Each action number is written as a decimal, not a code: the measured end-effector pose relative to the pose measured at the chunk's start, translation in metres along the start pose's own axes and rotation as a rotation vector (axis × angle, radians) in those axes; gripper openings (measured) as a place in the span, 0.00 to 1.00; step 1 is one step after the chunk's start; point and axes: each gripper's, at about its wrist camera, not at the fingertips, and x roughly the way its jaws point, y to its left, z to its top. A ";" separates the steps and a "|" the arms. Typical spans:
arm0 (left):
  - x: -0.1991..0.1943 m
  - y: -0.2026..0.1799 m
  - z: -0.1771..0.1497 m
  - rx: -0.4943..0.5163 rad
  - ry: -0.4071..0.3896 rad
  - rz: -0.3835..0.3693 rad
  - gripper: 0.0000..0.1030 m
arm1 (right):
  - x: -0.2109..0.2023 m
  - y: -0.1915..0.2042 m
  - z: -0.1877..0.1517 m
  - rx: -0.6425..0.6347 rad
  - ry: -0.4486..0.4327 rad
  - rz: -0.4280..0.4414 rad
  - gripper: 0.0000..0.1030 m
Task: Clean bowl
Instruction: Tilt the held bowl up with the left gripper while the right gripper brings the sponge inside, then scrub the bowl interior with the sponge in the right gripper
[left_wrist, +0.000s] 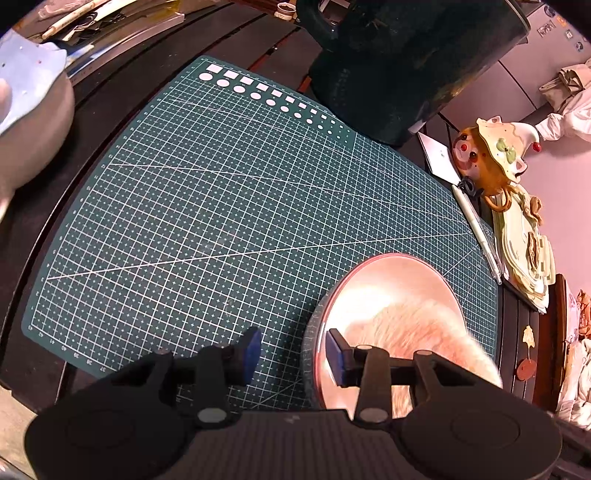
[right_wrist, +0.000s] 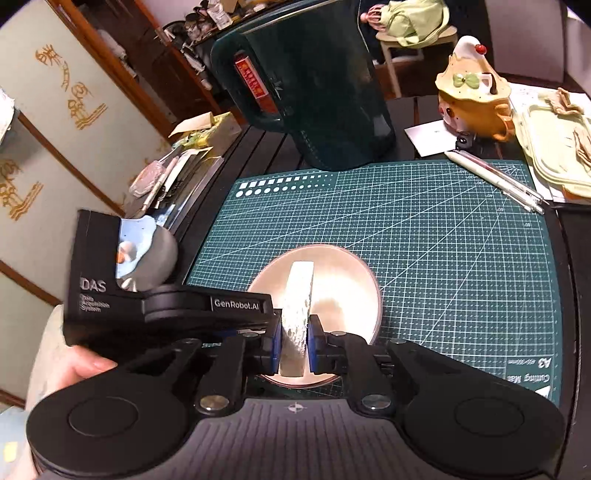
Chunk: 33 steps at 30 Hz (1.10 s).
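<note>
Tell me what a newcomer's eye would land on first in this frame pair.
Probably the pale bowl glowing on the near edge of the green cutting mat, with the right gripper shut on a white sponge standing on edge over it. Next, the left gripper, open, with one finger inside the bowl's rim. Behind the mat looms a big dark green jug, with a yellow clown-like ceramic pot at the far right.

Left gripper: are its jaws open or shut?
Open. The left gripper shows a wide gap between its blue pads, straddling the bowl rim.
</note>
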 end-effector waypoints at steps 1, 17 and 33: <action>0.000 0.000 0.000 0.000 0.000 -0.001 0.37 | 0.000 0.000 0.002 -0.010 0.003 -0.006 0.24; 0.001 -0.002 -0.002 -0.010 0.000 -0.021 0.43 | -0.001 0.020 -0.013 -0.187 -0.001 -0.087 0.17; 0.013 0.015 -0.002 -0.131 0.115 -0.128 0.12 | -0.003 0.000 0.005 -0.043 -0.110 -0.029 0.18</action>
